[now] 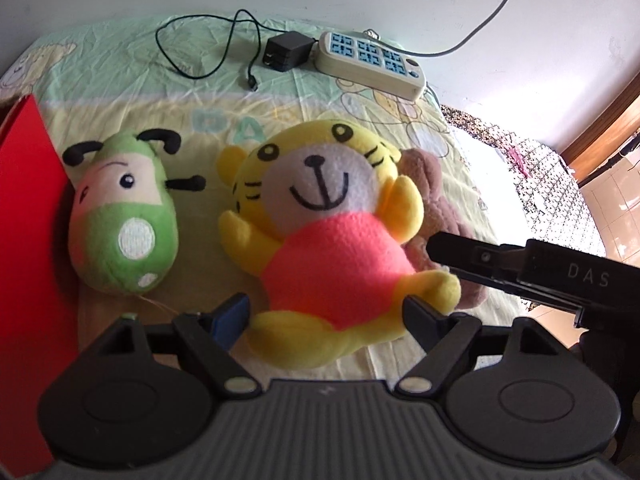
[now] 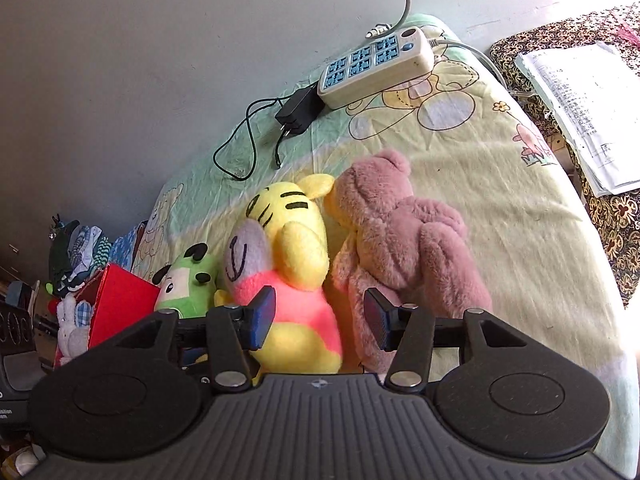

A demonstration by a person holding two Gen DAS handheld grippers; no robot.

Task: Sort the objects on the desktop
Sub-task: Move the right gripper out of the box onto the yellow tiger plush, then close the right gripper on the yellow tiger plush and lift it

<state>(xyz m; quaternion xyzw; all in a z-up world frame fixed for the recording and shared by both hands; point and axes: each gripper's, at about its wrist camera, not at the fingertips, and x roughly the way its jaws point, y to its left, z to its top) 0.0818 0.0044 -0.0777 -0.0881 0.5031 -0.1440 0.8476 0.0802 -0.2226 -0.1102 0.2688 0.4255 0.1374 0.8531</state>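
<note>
Hovering my left gripper [image 1: 326,312] over yellow tiger plush [image 1: 332,232], jaws apart, straddling its legs; long axis running six to twelve o'clock; my right gripper [image 2: 320,320] also apart, empty, pink bear [image 2: 400,236] at one o'clock.

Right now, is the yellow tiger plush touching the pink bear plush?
Touching. In the right wrist view the yellow tiger plush presses its ear and side against the pink bear plush, with no bedsheet showing between them.

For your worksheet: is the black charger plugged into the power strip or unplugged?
Unplugged: the black charger lies beside the power strip, prongs bare.
</note>
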